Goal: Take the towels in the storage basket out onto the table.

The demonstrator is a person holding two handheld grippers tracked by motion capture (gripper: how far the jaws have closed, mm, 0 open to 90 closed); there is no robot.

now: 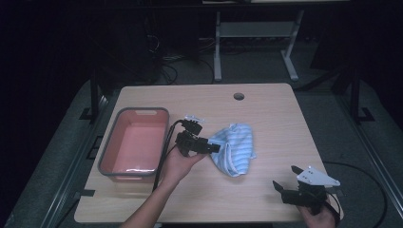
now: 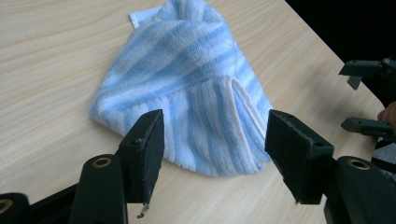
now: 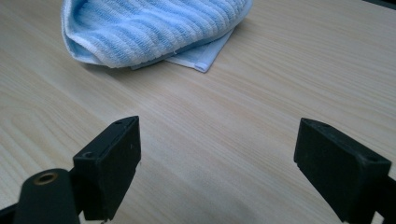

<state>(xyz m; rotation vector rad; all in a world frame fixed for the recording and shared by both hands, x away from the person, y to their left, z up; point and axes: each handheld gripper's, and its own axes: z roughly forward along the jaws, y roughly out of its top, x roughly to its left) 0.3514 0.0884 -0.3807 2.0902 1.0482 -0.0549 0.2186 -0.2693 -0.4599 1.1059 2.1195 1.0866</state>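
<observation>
- Left tool sits mid-surface, jaws apart with nothing pinched; its tips are right at the left edge of the striped towel, and whether they touch the cloth I honestly can't tell.
- Wooden surface is the biggest thing going: light grain, rounded corners, with a small round cable hole near the far edge.
- Grey tub with a pinkish inside sits on the left side, just left of the hand holding the left tool, whose black cable runs along the tub's right wall.
- Towel, blue and white stripes, lies bunched up roughly in the middle of the surface, a bit right of centre. In the left gripper view it lies just beyond the two pads, with a folded hem running along its right side.
- Right tool is at the near right corner, well apart from the towel, jaws spread wide over bare wood, grey plate on top.
</observation>
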